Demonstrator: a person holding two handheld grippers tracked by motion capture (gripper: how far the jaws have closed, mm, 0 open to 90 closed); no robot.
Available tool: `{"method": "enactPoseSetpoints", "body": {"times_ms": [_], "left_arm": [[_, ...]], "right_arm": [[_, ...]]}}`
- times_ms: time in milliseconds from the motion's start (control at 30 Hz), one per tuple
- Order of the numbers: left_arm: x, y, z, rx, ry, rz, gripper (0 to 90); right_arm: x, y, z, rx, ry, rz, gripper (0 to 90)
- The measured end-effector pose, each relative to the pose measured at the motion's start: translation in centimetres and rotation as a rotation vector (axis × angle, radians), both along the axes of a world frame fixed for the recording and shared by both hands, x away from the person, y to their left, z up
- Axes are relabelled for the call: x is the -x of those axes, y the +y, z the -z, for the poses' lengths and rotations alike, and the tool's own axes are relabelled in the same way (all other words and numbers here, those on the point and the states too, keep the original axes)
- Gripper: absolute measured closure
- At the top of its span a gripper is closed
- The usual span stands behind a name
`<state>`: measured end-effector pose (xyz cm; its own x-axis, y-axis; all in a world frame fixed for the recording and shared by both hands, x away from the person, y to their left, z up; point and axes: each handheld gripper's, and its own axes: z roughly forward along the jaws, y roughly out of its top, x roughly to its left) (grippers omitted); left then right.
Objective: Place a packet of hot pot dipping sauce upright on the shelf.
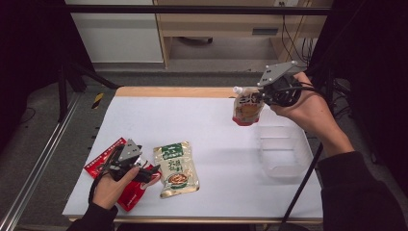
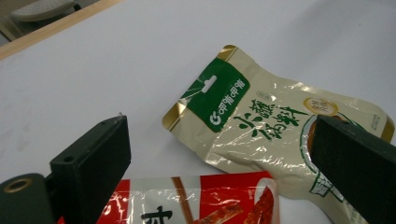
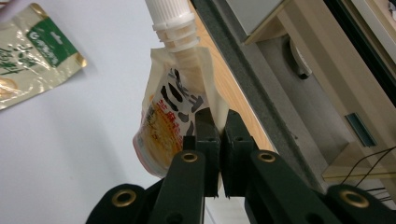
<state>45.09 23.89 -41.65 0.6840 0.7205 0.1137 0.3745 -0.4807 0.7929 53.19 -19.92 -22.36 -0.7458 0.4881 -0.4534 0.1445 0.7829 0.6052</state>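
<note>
Right gripper (image 3: 218,133) first: its jaws are clamped tight on the side edge of the spouted pouch (image 1: 246,108), which hangs in the air above the far right of the desk (image 1: 211,125), white cap (image 3: 168,11) sticking out sideways and red bottom sagging down. Just nearer the person sits the clear plastic bin (image 1: 283,151), so my read is that the pouch is headed in there. The grip is only on a thin seam, so I'd carry it over slow and level and lower it until the bottom is inside the walls before letting go. Dropping it from height could bounce it off the rim or nudge that light bin.

Left gripper (image 2: 219,154): jaws spread wide, holding nothing, hovering over the near left corner. The red snack packet (image 2: 196,200) lies right under them, and the green-and-cream sauce packet (image 2: 261,135) lies flat just beside it, the two touching or nearly so. Both are flat foil, so I'd come in low at an edge or corner that overhangs a bit, pinch one packet only, and lift clear before swinging across.
</note>
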Motion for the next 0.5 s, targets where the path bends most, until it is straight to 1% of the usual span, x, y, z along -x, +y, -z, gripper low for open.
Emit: {"method": "enactPoseSetpoints", "body": {"times_ms": [67, 167, 233, 267, 367, 400, 433, 500], "left_arm": [[0.1, 0.5, 0.1, 0.015, -0.009, -0.018, 5.2], [0.1, 1.3, 0.3, 0.016, -0.021, -0.033, 5.2], [0.0, 1.8, 0.5, 0.028, -0.025, -0.048, 5.2], [0.0, 1.8, 0.5, 0.028, -0.025, -0.048, 5.2], [0.0, 2.4, 0.8, 0.034, -0.036, -0.076, 5.2], [0.0, 2.4, 0.8, 0.034, -0.036, -0.076, 5.2], [0.1, 2.7, 1.0, 0.047, -0.043, -0.095, 5.2], [0.1, 2.7, 1.3, 0.044, -0.049, -0.113, 5.2]], "right_arm": [[-0.4, -0.6, 0.2, -0.001, -0.004, 0.014, 87.8], [-0.9, -1.5, 0.7, -0.008, -0.013, 0.038, 87.9], [-1.2, -2.2, 1.0, -0.001, -0.016, 0.050, 87.9], [-1.4, -2.6, 1.2, -0.003, -0.018, 0.060, 87.8], [-1.8, -3.8, 1.8, -0.014, -0.023, 0.084, 87.9], [-2.0, -4.3, 2.0, -0.017, -0.023, 0.089, 87.9], [-2.1, -4.7, 2.2, -0.021, -0.025, 0.100, 87.9], [-2.4, -5.4, 2.7, -0.025, -0.026, 0.116, 87.9]]}}
